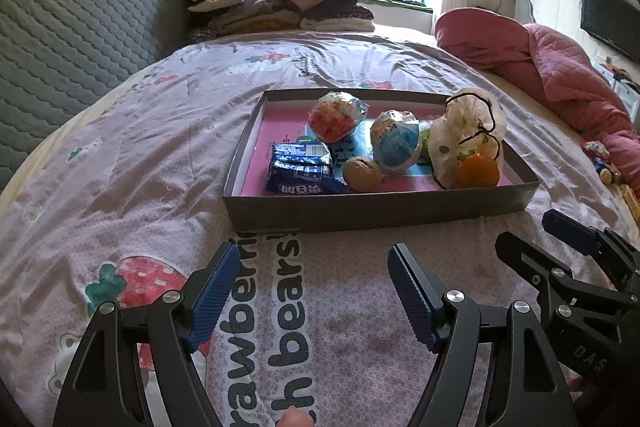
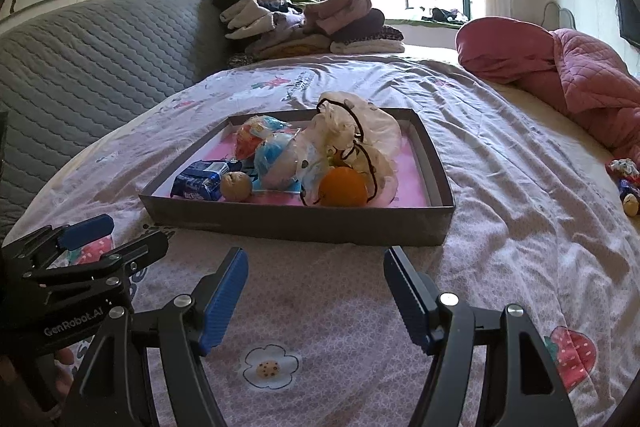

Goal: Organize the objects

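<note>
Right wrist view: we are holding both the left gripper [image 1: 312,279] and right gripper [image 2: 316,277] spread and empty just before the tray [image 2: 304,223], where the orange [image 2: 344,187], walnut [image 2: 236,186] and snack packets [image 2: 196,183] are lying gathered.

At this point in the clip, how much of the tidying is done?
Mostly done, it seems: the blue snack packet, walnut, orange and drawstring bag already sit in the shallow box. Nothing is in hand; the left gripper and right gripper hover open. Left: a few small items on the bedspread at far right.
</note>
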A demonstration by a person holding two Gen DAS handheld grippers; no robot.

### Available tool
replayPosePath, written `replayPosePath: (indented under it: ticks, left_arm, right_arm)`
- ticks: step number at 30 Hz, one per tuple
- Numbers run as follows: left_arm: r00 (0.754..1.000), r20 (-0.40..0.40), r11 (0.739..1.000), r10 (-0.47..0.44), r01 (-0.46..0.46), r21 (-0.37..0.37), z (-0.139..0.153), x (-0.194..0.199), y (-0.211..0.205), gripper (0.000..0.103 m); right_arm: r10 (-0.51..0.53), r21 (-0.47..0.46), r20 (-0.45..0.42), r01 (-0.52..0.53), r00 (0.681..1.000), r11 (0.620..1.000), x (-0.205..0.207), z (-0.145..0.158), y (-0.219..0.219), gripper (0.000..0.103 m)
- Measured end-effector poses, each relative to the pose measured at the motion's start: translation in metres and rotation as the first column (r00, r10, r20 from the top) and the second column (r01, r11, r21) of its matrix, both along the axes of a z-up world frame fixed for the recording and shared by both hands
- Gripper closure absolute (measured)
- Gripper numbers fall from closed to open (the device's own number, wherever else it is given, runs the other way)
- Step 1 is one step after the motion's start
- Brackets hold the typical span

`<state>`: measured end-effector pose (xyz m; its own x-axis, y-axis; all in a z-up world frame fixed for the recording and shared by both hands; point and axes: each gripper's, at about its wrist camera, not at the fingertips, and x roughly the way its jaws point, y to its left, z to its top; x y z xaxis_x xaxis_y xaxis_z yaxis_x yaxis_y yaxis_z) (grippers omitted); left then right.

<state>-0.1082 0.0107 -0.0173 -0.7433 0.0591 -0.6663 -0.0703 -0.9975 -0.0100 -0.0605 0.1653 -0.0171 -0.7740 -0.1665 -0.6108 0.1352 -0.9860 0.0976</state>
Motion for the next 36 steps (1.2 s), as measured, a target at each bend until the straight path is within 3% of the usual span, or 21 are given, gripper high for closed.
replayPosePath:
  ticks: [36]
  left_arm:
    - [1.000, 0.021, 1.000, 0.010, -0.010, -0.018, -0.007, -0.006, 0.000, 0.025]
  right_arm:
    - [-0.009, -0.009, 0.044, 0.009, 0.999, 1.000, -0.003, -0.011, 0.003, 0.033]
